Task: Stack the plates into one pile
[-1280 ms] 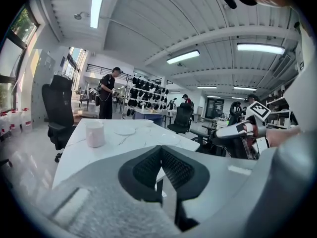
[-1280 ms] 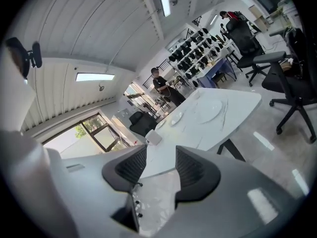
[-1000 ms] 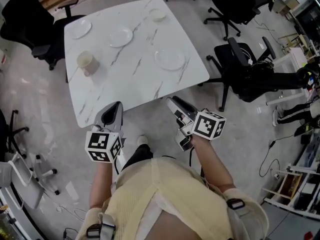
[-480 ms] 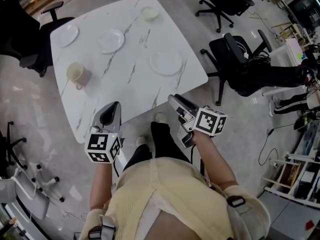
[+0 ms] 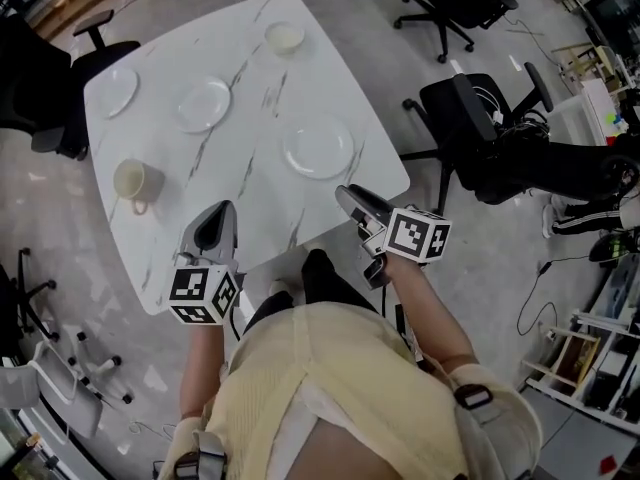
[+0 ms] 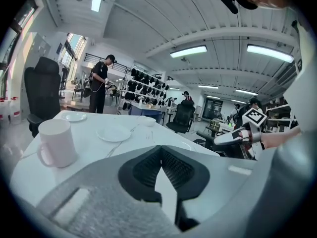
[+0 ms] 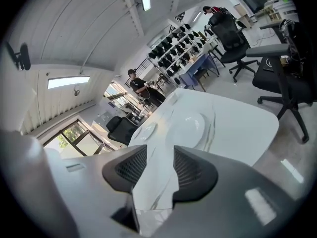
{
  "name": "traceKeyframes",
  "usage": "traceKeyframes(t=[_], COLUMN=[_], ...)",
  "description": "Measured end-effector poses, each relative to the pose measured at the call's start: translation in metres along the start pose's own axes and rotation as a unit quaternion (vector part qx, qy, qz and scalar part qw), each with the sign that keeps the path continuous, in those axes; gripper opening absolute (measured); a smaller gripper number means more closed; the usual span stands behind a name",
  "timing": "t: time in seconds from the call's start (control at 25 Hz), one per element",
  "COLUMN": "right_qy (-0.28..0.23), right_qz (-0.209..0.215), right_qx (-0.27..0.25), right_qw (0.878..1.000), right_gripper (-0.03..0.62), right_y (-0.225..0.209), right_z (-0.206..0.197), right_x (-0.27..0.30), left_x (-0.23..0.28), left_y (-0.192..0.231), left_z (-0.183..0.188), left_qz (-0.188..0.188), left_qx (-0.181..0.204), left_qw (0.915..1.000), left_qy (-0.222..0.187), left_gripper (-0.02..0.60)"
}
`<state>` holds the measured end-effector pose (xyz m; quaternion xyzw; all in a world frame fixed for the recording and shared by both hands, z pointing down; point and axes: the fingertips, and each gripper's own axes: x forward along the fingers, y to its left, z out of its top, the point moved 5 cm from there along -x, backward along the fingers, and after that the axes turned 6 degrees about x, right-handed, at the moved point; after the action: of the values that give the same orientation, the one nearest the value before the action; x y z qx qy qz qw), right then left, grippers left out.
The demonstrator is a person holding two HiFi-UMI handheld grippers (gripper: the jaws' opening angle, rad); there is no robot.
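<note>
While three plates lie well apart on the marble table [image 5: 250, 188], none is stacked. First plate [image 5: 117, 90] sits far left, above the mug [image 5: 133, 181]; second plate [image 5: 205, 105] sits beside it. Left gripper [image 5: 220, 213]: jaws closed, empty. Third plate [image 5: 318, 148] lies near the right gripper [image 5: 348, 196]: jaws parted, empty.

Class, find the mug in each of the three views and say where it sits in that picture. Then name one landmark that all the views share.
Head view: the mug stands at the left, near the table's left edge.
Left gripper view: the mug is at lower left, large and close.
Right gripper view: not in it.
Shared landmark: the white marbled table, which shows in all three views.
</note>
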<state>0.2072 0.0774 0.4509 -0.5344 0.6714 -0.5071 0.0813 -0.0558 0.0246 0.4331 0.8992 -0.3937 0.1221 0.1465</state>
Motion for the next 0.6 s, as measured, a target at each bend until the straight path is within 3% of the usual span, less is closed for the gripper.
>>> traceKeyframes(t=[0.6], right_qy=[0.041], right_qz=[-0.036], right_qx=[0.014], right_qw=[0.998], right_gripper=[0.16], right_y=[-0.062], right_z=[0.06], right_x=[0.035], left_x=[0.077], left_y=[-0.003], left_z=[0.006], left_qz=[0.021], left_qx=[0.008], left_qw=[0.9993], left_qy=[0.03], left_gripper=[0.005])
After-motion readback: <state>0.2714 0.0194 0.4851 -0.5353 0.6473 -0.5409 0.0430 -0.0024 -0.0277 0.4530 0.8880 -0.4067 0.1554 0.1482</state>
